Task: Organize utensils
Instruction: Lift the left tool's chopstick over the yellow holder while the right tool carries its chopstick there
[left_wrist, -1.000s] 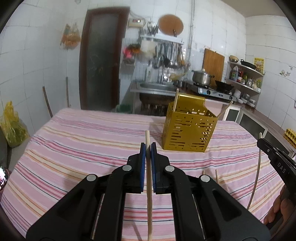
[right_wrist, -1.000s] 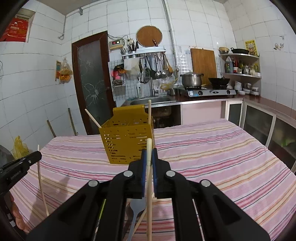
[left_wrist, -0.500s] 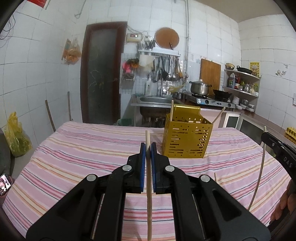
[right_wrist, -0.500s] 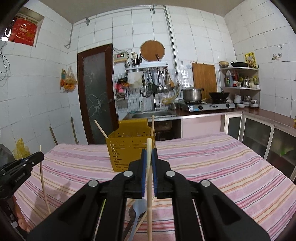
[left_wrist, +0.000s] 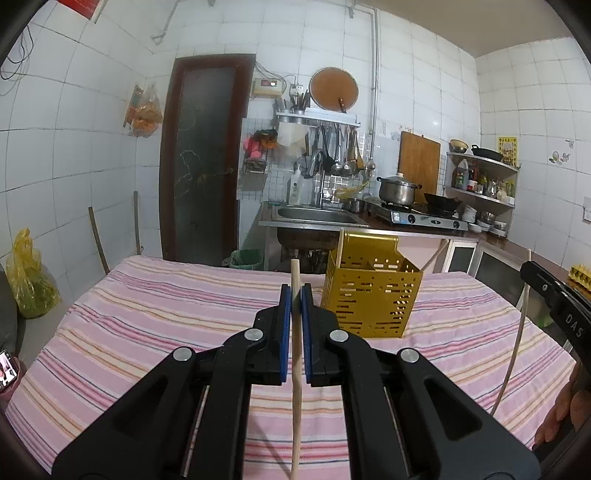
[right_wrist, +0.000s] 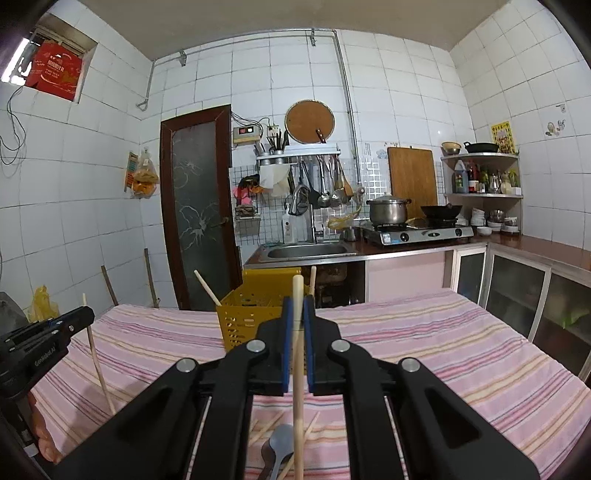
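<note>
Left wrist view: left gripper (left_wrist: 295, 291) with jaws clenched on a chopstick (left_wrist: 295, 369), held upright, top end poking just above the pads. Ahead and slightly right of the jaws, a yellow caddy (left_wrist: 371, 299) standing on the bench, already holding two chopsticks, one upright at its near-left corner, one leaning out to the right. Farther right, right gripper (left_wrist: 526, 273) with its own stick hanging down.

Right wrist view: right gripper (right_wrist: 298, 306) likewise clamped on a second chopstick (right_wrist: 298, 369), caddy (right_wrist: 255, 310) straight ahead, partly behind the jaws. Below the jaws, still loose on the cloth: a spoon (right_wrist: 279, 448) and a few more chopsticks (right_wrist: 267, 428).

By judgement, roughly midway: two sticks stowed, two in hand awaiting the drop, several pieces left to gather.

Bench (left_wrist: 147, 306) under a pink striped cloth. Beyond: white tiled walls, dark door (left_wrist: 205, 158), sink (left_wrist: 314, 214), hanging ladles, pot (left_wrist: 397, 188) on a stove.
</note>
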